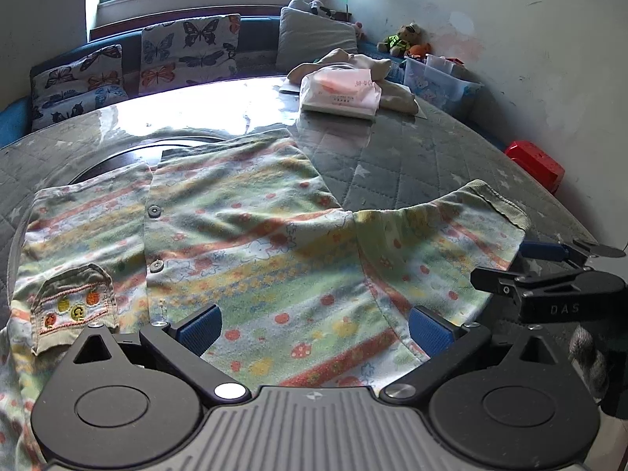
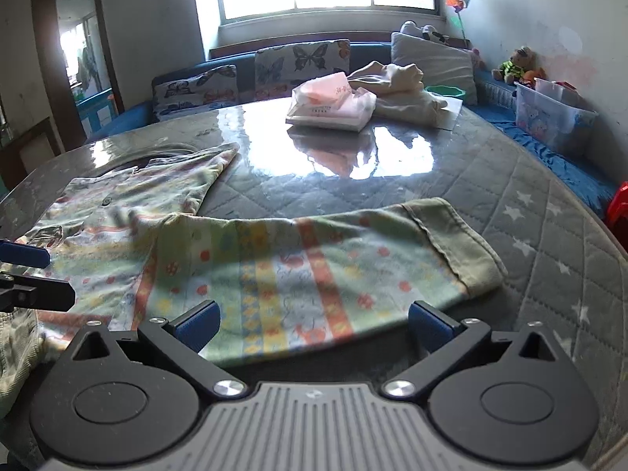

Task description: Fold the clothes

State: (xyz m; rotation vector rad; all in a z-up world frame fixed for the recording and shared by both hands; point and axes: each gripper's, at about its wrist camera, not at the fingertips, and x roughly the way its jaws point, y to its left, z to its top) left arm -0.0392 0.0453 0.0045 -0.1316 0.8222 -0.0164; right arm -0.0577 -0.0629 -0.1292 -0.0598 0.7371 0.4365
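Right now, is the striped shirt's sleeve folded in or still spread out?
Spread out. The sleeve lies flat, extended sideways from the shirt body on the quilted table, cuff outermost. Both grippers open, holding nothing.

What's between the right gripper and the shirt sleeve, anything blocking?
Nothing visible. The right gripper is open directly over the spread sleeve of the striped shirt. The tissue pack and beige cloth lie at the table's far side.
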